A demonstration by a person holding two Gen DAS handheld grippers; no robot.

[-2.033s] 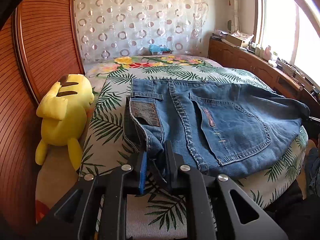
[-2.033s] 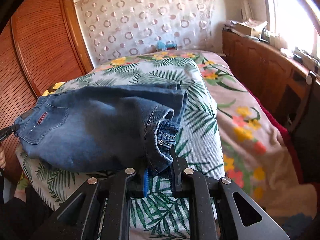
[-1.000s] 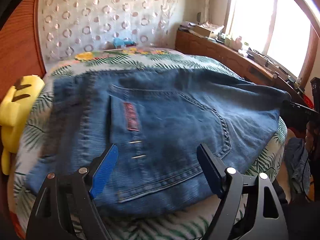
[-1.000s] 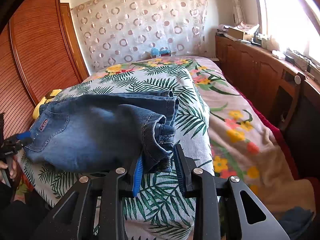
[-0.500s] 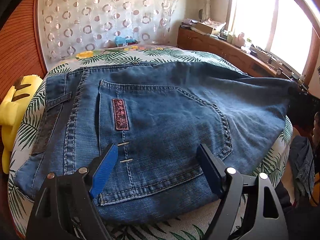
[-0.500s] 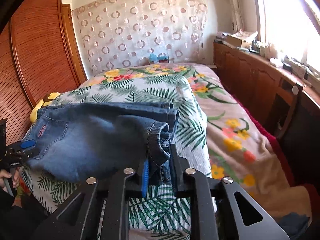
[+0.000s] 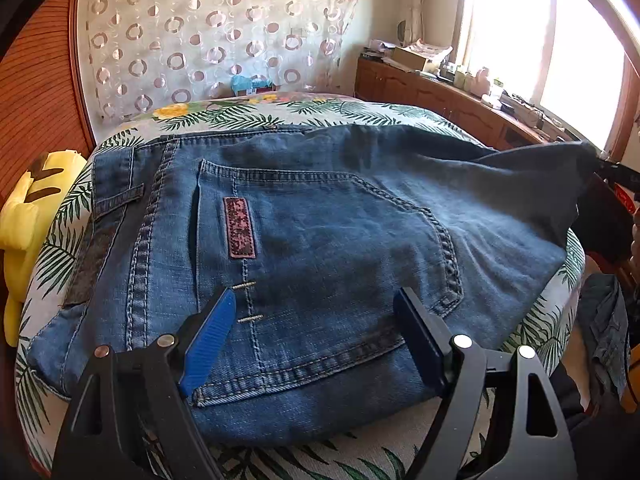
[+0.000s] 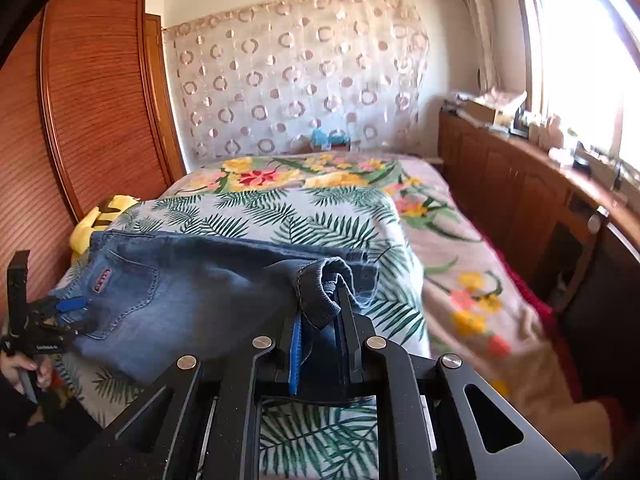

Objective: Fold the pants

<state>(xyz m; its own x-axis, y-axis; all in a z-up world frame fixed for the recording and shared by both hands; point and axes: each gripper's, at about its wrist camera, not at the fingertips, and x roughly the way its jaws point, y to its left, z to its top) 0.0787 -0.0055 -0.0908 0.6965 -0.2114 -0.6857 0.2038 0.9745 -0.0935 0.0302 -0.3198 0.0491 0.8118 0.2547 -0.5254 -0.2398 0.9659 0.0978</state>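
Plush [image 7: 24, 220] cut off at the left edge; jeans [image 8: 192, 296] hide the bed [image 8: 320, 216] beneath, and the far blue item [image 8: 320, 136] is too blurred to tell.

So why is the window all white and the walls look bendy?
Left wrist view: sunlight blows out the window to plain white, and the fisheye lens curves the wardrobe edge and darkens the corners. Right wrist view: same white glare at the window, the cabinet bows, and the jeans lie dimmer in soft shade.
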